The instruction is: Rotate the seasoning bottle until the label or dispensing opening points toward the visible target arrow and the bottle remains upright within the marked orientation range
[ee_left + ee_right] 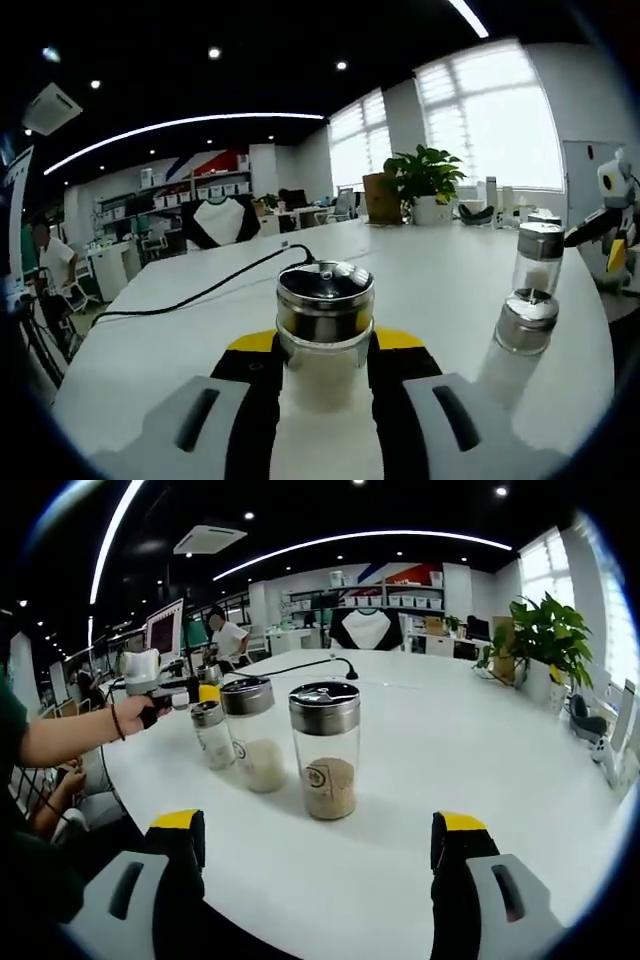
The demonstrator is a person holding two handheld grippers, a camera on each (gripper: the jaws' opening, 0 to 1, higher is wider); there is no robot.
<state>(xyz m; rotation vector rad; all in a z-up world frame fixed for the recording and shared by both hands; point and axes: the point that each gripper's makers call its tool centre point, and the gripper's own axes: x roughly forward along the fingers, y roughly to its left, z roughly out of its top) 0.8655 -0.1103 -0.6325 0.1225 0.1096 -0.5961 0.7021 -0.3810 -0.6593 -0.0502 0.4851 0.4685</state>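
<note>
white office table (470,780) carries three seasoning bottles; left gripper (322,372) clamps one seasoning bottle (324,312) at its 12 o'clock, right gripper (320,852) gapes wide, empty, brown-filled bottle (325,748) ahead

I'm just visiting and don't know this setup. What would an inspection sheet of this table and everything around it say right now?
Surface: white table, bare around the jars.
Job's things: four seasoning jars with metal lids; the brown-powder jar and the white-granule jar stand upright, a small shaker behind them; no target arrow can be made out.
Clutter: nothing seen beside the jars.
Grippers: left gripper has its jaws against the sides of a jar; right gripper open, short of the brown-powder jar.
Cables: black cable across the table.
Surroundings: potted plant, windows, shelves, a seated person.
</note>
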